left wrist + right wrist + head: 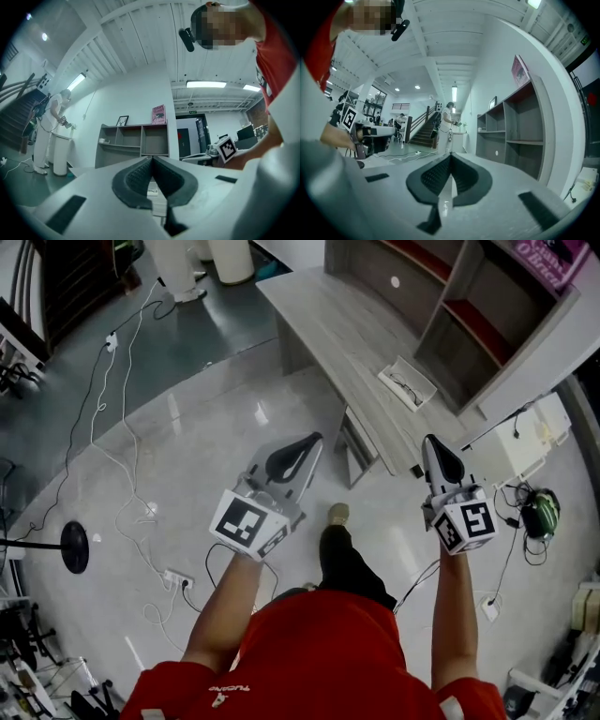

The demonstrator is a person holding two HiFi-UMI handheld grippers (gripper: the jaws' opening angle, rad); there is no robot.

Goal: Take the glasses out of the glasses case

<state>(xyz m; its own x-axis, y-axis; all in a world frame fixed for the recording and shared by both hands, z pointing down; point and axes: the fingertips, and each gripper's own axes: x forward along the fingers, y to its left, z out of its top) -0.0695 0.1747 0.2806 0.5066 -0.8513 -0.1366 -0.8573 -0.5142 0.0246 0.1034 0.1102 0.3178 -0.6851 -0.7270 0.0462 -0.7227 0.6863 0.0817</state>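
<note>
On the tabletop (337,329) ahead, the open glasses case (408,382) lies well beyond your left tool (313,440) and right tool (431,442), both clenched empty.

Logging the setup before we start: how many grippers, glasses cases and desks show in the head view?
Grippers: 2, the left gripper and the right gripper
Glasses case: 1
Desk: 1
Total: 4

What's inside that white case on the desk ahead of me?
The open white case on the desk holds a pair of dark, thin-framed glasses, lying flat. Anything underneath them is covered, and the head view is too distant to show more detail.
</note>
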